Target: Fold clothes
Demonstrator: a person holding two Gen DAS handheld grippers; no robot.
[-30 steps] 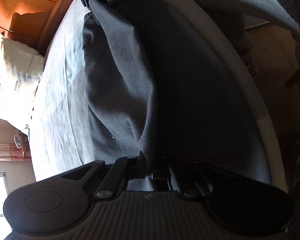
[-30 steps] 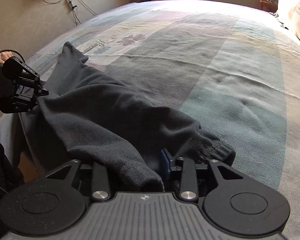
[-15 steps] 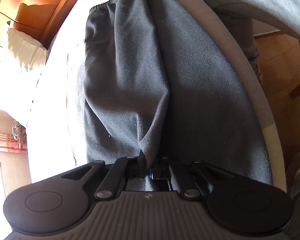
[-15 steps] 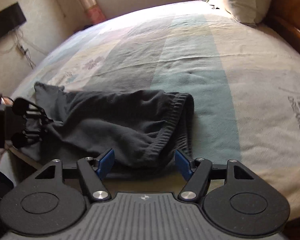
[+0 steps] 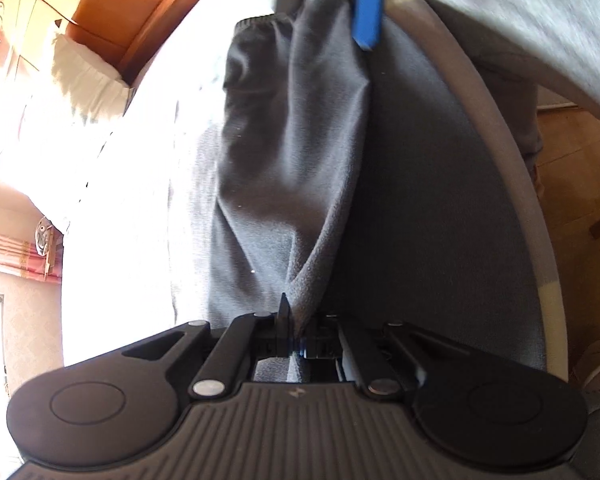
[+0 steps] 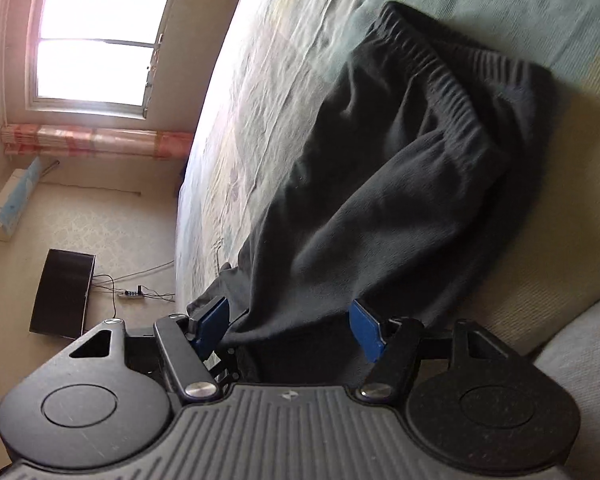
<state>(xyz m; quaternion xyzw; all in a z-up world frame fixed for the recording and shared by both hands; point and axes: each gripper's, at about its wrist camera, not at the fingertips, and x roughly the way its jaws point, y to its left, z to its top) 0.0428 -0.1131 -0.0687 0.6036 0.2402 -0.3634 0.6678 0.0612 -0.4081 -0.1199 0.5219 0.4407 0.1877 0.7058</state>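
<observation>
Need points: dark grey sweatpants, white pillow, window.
dark grey sweatpants [image 6: 388, 184], right wrist view, mid fabric below the waistband
white pillow [image 5: 88, 76], left wrist view, sunlit face
window [image 6: 100, 40], right wrist view, bright pane

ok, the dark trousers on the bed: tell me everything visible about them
The trousers are dark grey to black, soft fleecy knit by the look, with a gathered elastic waistband. They lie loosely doubled and wrinkled along the bed near its edge. The left gripper is shut on a fold at one end. The right gripper is open, its blue pads either side of the cloth, not gripping.
</observation>
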